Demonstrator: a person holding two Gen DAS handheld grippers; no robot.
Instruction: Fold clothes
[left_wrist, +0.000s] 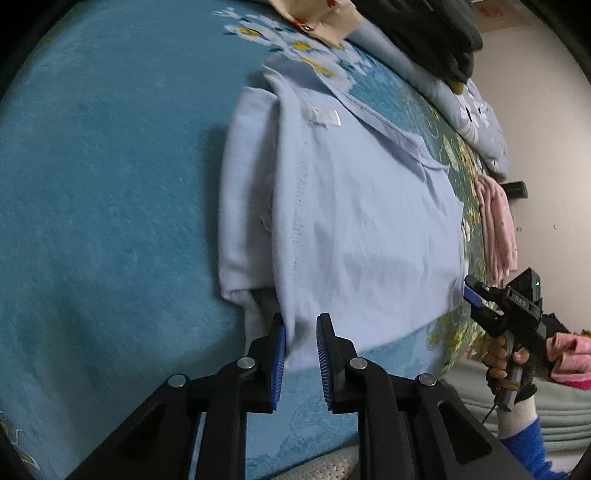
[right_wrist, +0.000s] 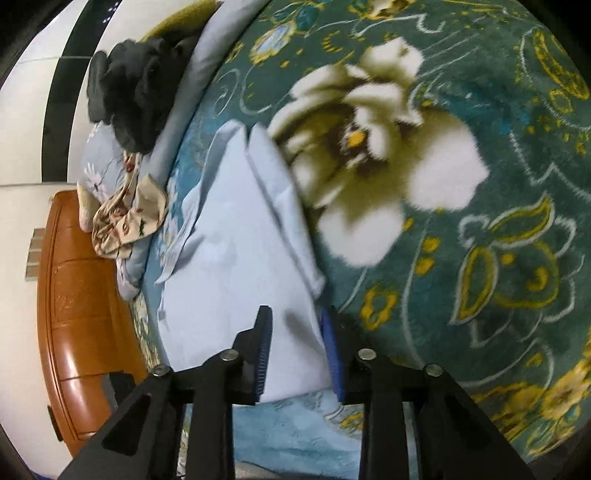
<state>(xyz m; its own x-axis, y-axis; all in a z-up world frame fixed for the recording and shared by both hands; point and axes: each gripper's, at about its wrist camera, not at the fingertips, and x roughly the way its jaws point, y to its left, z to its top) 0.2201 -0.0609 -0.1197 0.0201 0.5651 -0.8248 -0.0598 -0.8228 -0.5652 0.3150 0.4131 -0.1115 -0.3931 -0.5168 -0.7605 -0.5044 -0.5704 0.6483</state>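
Observation:
A light blue garment (left_wrist: 351, 206) lies folded on the teal floral blanket (left_wrist: 110, 184), its white neck label (left_wrist: 325, 116) towards the far end. My left gripper (left_wrist: 301, 332) hovers open over the garment's near hem corner, its blue pads a narrow gap apart with cloth showing between them. My right gripper (right_wrist: 297, 332) is open with a wider gap over the other hem corner of the garment (right_wrist: 236, 258), a finger's shadow falling on the flat cloth. In the left wrist view the right gripper (left_wrist: 476, 299), held by a hand (left_wrist: 498, 360), sits at the garment's right edge.
A dark garment (right_wrist: 129, 99) rests on a pale blue pillow (right_wrist: 103, 170) at the head of the bed, beside a beige patterned cloth (right_wrist: 125, 218). Folded pink clothing (left_wrist: 496, 225) lies at the bed's edge. An orange wooden headboard (right_wrist: 74, 295) borders the bed.

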